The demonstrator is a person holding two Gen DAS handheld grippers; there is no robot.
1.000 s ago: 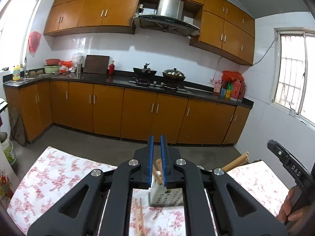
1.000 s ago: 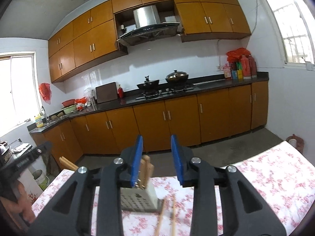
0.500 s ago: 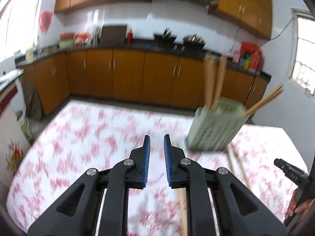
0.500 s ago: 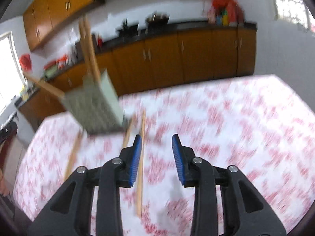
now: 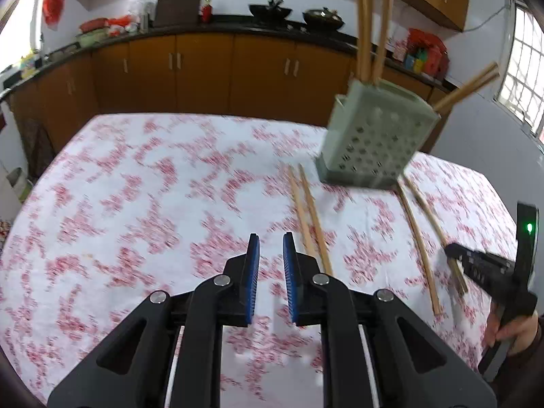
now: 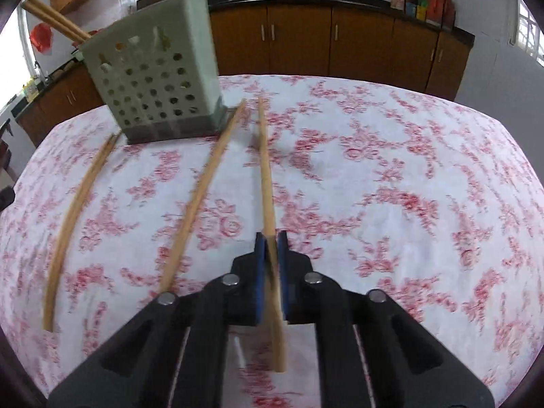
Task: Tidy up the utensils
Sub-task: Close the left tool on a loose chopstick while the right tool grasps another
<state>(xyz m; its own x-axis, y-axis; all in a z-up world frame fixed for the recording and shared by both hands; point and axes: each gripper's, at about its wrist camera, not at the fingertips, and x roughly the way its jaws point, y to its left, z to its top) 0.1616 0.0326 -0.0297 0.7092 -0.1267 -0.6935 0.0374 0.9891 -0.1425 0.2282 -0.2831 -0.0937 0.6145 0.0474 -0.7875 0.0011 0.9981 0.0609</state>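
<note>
With the right gripper [image 6: 271, 238], jaws just closed in and now clamped on one chopstick [image 6: 267, 170]. Gripped towards its near end, with a short stub behind the jaws and the long part straight ahead, lying on the bench [image 6: 408, 170] cloth.

Likely to swing or droop once lifted, with so much length ahead of so small a hold. May slip through if lifted sharply. Could also strike the wall of the holder [image 6: 153, 85], ahead and left of the jaws, rather than drop in. Might tip that light holder, or catch on the chopsticks already leaning out of it. Could nudge the loose chopstick [image 6: 200, 190] just left of the jaws while rising.

With the left gripper [image 5: 271, 241], jaws just opened a little, narrowly apart with nothing between. Too narrow perhaps to come down cleanly over the pair of chopsticks [image 5: 311, 214] just right of them, and apt to push both aside.
</note>
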